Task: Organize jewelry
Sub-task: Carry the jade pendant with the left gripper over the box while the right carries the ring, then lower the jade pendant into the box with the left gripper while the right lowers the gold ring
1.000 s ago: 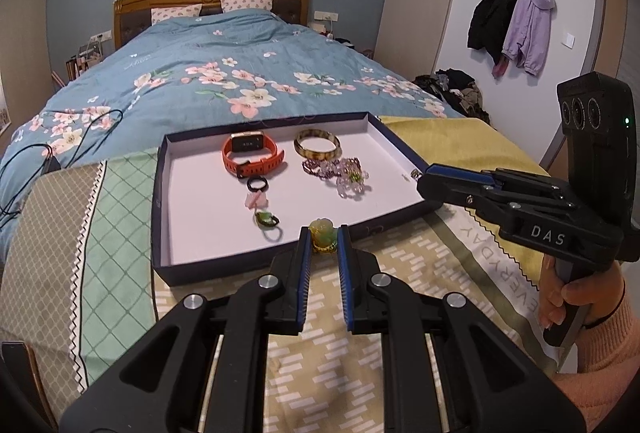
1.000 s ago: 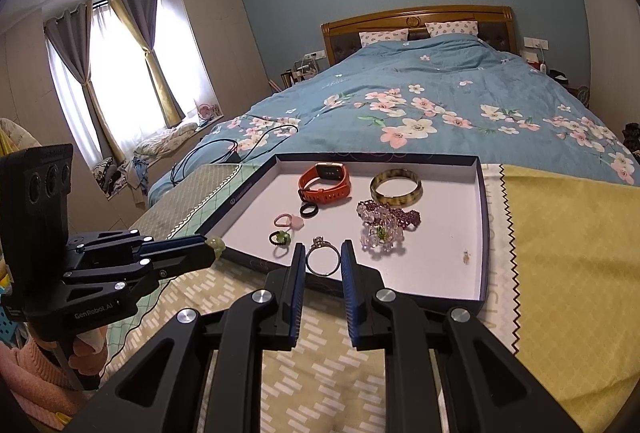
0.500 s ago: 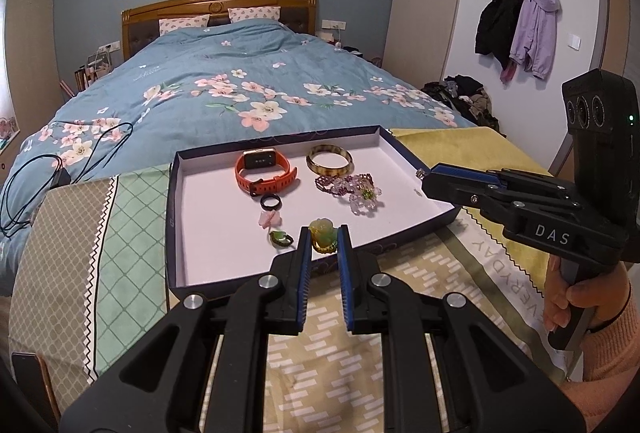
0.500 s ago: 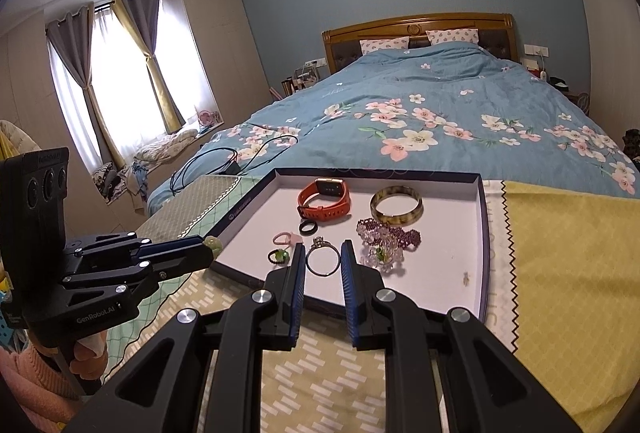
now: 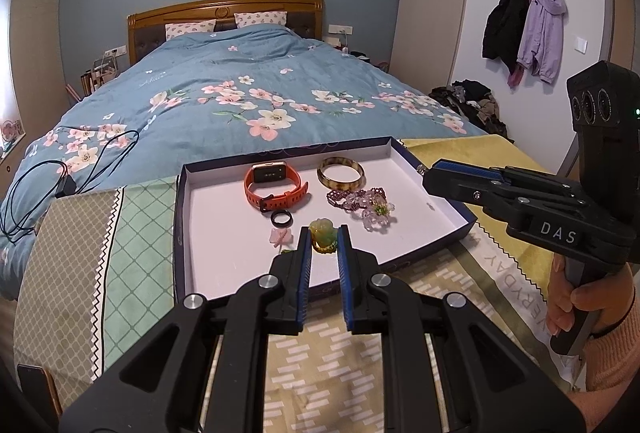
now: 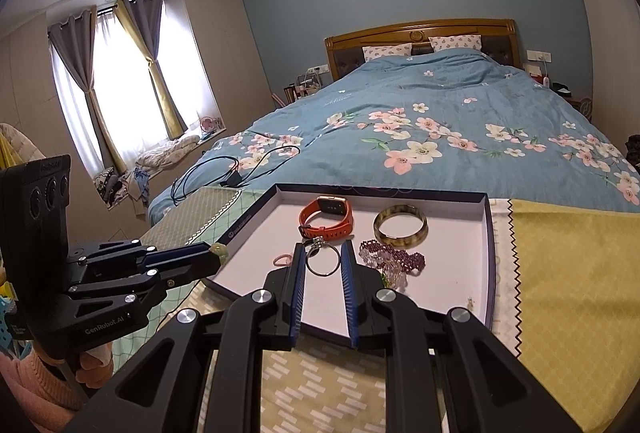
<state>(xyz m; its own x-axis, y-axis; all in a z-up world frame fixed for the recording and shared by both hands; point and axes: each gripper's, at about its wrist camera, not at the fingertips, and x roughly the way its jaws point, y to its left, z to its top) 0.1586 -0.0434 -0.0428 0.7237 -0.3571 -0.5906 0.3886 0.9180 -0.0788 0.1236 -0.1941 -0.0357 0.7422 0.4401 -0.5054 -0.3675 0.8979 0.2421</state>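
Observation:
A dark-rimmed tray (image 5: 182,233) with a white floor lies at the bed's foot. In it are an orange watch (image 5: 275,185), an amber bangle (image 5: 341,173), a purple bead bracelet (image 5: 362,201), a black ring (image 5: 281,219) and a pink piece (image 5: 280,237). My left gripper (image 5: 323,239) is shut on a green-yellow flower ring (image 5: 323,236), held above the tray's near part. My right gripper (image 6: 322,257) is shut on a silver ring (image 6: 322,260), above the tray (image 6: 490,253); the watch (image 6: 328,219) and bangle (image 6: 400,225) lie beyond it.
The tray rests on patterned cloths (image 5: 132,233) over a blue floral duvet (image 5: 240,105). A black charger cable (image 5: 60,181) lies on the bed at left. Coats (image 5: 528,29) hang on the right wall. A window with curtains (image 6: 120,81) is at left.
Both grippers have risen and tilted up with their rings still held; the tray now sits lower in both views and more of the room shows.

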